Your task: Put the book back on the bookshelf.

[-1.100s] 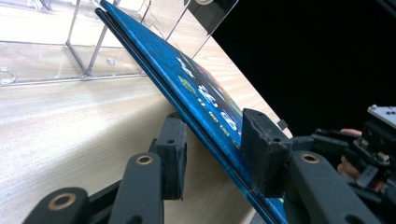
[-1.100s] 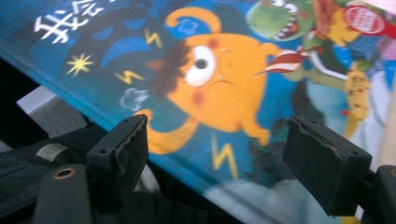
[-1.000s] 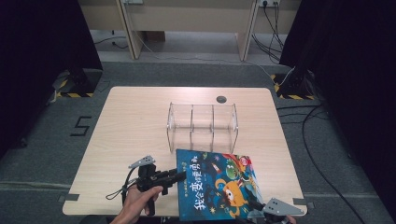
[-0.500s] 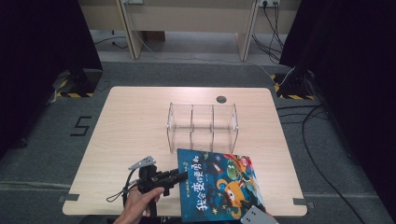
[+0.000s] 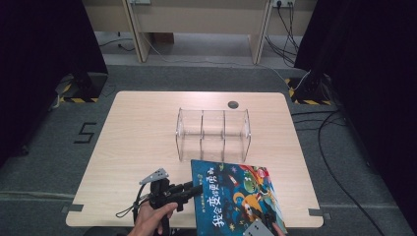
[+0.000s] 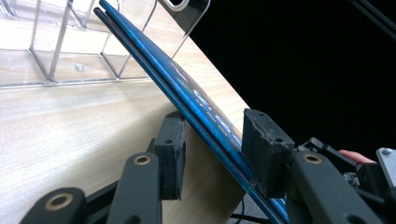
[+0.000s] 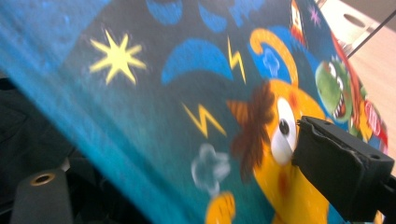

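Observation:
A picture book (image 5: 236, 196) with a blue cartoon cover rests tilted at the table's near edge, its far corner against a clear acrylic divider rack (image 5: 214, 132). My left gripper (image 5: 195, 190) is shut on the book's left edge. In the left gripper view the book (image 6: 187, 93) runs between the two pads (image 6: 261, 144) of that gripper (image 6: 215, 140) toward the rack (image 6: 56, 46). My right gripper (image 5: 260, 228) sits at the book's near edge. Its jaws (image 7: 187, 177) have just been opening; one pad (image 7: 341, 172) stands over the cover (image 7: 163, 93), the other jaw under it.
The light wooden table (image 5: 137, 137) has a round black hole (image 5: 233, 104) behind the rack. Grey carpet surrounds it, with cables (image 5: 334, 128) on the right and desk legs at the back. Dark curtains hang on both sides.
My right gripper has slid left along the book's near edge and lower in the high view. The left hand and the book have stayed put.

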Action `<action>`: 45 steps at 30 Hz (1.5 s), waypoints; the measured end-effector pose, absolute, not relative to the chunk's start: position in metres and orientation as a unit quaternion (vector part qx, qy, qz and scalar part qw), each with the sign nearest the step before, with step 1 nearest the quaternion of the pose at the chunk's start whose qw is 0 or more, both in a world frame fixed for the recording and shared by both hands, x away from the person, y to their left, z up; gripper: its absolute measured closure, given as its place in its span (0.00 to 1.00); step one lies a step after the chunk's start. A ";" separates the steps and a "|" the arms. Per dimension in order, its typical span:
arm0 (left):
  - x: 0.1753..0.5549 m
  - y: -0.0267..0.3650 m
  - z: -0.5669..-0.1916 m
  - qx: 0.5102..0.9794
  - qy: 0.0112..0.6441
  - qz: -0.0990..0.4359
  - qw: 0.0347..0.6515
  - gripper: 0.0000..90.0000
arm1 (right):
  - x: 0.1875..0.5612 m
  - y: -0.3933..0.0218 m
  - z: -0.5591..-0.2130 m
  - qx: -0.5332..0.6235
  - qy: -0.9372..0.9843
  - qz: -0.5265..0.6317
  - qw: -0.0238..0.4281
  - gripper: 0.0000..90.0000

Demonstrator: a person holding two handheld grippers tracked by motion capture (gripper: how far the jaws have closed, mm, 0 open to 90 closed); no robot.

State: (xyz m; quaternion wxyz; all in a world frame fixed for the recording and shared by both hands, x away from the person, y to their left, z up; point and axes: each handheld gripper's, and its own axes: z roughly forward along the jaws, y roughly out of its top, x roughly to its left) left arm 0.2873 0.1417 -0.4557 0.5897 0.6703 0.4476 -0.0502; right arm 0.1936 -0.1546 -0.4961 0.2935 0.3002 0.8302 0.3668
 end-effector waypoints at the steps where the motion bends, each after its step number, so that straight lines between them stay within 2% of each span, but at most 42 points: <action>1: 0.288 0.140 -0.457 0.672 0.448 -0.053 0.587 0.66 | 0.195 -0.152 -0.495 0.299 0.828 0.373 0.294 0.17; 9: 0.288 0.140 -0.459 0.676 0.447 -0.047 0.584 0.66 | 0.195 -0.139 -0.495 0.280 0.833 0.359 0.314 0.17; 12: 0.288 0.139 -0.459 0.677 0.446 -0.046 0.584 0.66 | 0.193 -0.135 -0.496 0.267 0.836 0.345 0.333 0.20; 14: 0.288 0.139 -0.459 0.674 0.447 -0.047 0.585 0.65 | 0.191 -0.131 -0.495 0.248 0.839 0.333 0.352 0.28; 18: 0.288 0.139 -0.457 0.677 0.444 -0.029 0.587 0.62 | 0.179 -0.128 -0.490 0.207 0.834 0.320 0.398 0.53; 19: 0.289 0.141 -0.456 0.667 0.445 -0.046 0.595 0.62 | 0.178 -0.129 -0.488 0.212 0.830 0.326 0.401 0.55; 22: 0.289 0.141 -0.455 0.665 0.446 -0.051 0.598 0.61 | 0.176 -0.132 -0.486 0.217 0.823 0.331 0.407 0.58; 33: 0.296 0.145 -0.457 0.653 0.439 -0.125 0.605 0.50 | 0.179 -0.156 -0.473 0.280 0.775 0.422 0.377 0.59; 36: 0.298 0.147 -0.458 0.672 0.433 -0.122 0.589 0.41 | 0.180 -0.160 -0.471 0.290 0.766 0.438 0.370 0.59; 41: 0.299 0.149 -0.462 0.662 0.436 -0.150 0.591 0.39 | 0.182 -0.166 -0.468 0.303 0.753 0.462 0.358 0.59; 45: 0.301 0.150 -0.463 0.664 0.432 -0.150 0.592 0.36 | 0.183 -0.168 -0.467 0.307 0.749 0.468 0.354 0.59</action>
